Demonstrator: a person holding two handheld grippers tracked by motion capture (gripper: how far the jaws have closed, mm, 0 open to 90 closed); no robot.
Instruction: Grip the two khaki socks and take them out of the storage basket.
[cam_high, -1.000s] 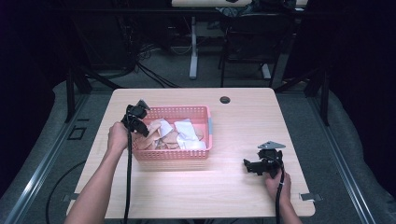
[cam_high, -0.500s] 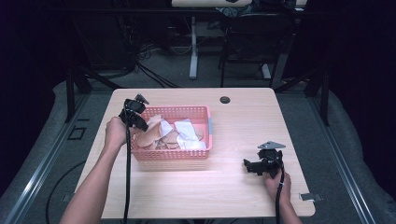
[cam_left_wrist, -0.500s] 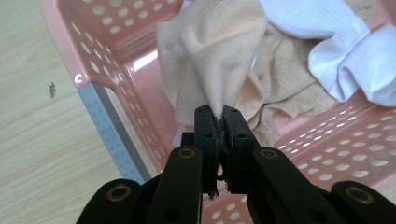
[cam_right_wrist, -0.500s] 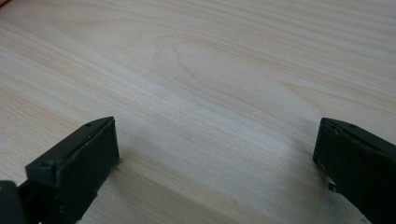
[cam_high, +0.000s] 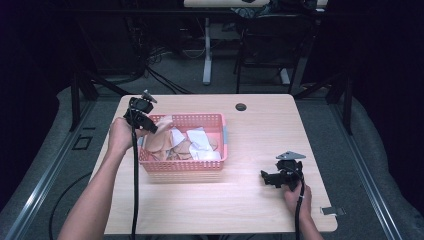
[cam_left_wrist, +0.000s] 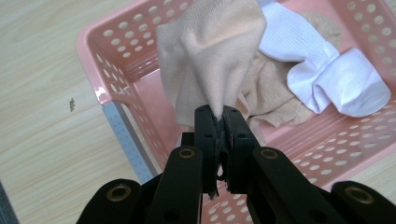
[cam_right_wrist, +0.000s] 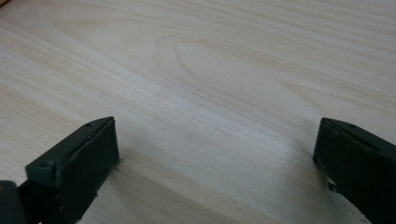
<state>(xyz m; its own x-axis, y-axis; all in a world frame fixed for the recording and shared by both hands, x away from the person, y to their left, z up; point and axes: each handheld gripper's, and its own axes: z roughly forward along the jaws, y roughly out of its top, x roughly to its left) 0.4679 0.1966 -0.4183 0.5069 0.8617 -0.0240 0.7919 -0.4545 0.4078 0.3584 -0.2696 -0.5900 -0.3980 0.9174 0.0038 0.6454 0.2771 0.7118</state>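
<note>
One beige sock (cam_left_wrist: 210, 56) clamped — left hand-held gripper (cam_left_wrist: 222, 114), pink basket (cam_left_wrist: 121, 60) below

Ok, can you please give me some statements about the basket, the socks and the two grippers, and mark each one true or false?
1. The left gripper is shut on a beige sock. True.
2. The beige sock hangs over the pink basket. True.
3. The right gripper holds a white sock. False: its jaws stand wide open over the bare table, with nothing between them.
4. The basket holds white socks too. True.
5. The basket lies at the right edge of the table. False: in the high view it stands left of the middle, and the right gripper is well apart from it.
</note>
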